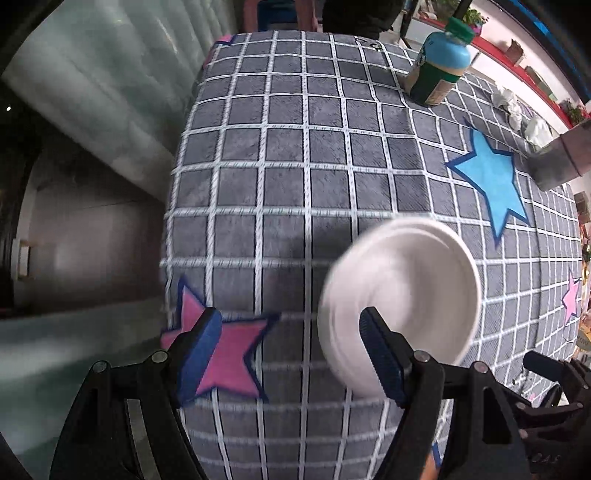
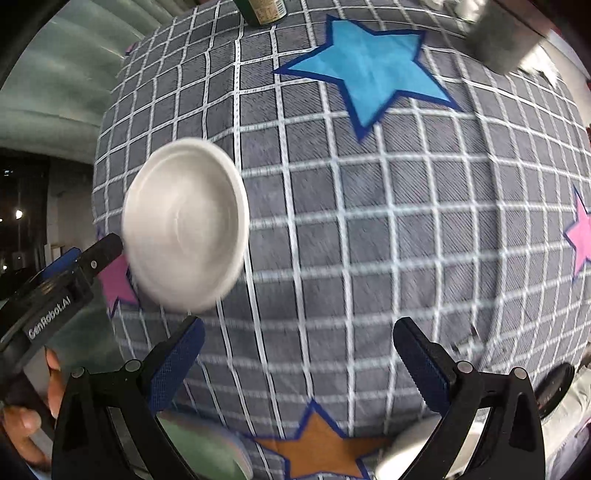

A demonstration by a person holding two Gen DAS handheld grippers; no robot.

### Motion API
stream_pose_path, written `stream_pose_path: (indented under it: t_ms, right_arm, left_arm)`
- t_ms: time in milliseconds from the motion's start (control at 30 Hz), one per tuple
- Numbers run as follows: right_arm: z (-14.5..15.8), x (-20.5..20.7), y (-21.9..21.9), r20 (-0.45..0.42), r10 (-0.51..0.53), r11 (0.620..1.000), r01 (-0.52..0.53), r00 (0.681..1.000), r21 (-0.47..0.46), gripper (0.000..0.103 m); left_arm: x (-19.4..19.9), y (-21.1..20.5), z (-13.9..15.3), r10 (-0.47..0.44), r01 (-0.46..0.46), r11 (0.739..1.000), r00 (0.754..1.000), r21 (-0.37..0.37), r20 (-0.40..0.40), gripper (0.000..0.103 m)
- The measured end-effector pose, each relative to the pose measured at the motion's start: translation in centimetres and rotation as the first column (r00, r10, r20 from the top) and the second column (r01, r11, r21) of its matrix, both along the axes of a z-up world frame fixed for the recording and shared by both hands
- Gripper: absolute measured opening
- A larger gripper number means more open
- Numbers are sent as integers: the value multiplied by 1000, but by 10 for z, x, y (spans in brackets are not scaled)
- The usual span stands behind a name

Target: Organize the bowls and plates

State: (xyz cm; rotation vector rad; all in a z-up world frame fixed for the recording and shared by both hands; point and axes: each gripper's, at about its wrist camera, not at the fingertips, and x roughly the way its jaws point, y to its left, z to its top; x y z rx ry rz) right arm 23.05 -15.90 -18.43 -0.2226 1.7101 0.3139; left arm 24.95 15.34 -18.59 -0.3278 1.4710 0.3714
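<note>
A white bowl (image 1: 402, 295) sits on the checked grey cloth (image 1: 288, 155), blurred by motion. My left gripper (image 1: 291, 350) is open; its right finger (image 1: 380, 354) overlaps the bowl's near rim and its left finger is over a pink star. In the right wrist view the same bowl (image 2: 184, 221) lies at the left, with the left gripper's finger (image 2: 99, 253) at its left edge. My right gripper (image 2: 295, 365) is open and empty over bare cloth. A green dish (image 2: 207, 454) and a pale dish (image 2: 410, 446) show partly at the bottom edge.
A green-capped jar (image 1: 439, 62) stands at the far right of the table. A grey metal cup (image 1: 561, 158) is at the right edge, also in the right wrist view (image 2: 498, 33). Crumpled white paper (image 1: 513, 107) lies beyond. The table's left edge drops off to the floor.
</note>
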Motion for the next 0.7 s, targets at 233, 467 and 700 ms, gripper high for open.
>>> stream_pose_path:
  t_ms: [233,467,700]
  right_arm:
    - [-31,22,18,-7,-22,999,22,1000,-38,103]
    - [-44,29,36,10,-7,1000,8,1000,-22,60]
    - [-53,25,40,-33,-25,998,26,999,51,23]
  left_arm:
    - [18,6,-31,-65,63,998,997,-30,-38,80]
    - [29,-5,-50,-102,96,992,993,-87,-62,56]
    - [34,-45,-57,-182,175,976,982,-129,-44,31]
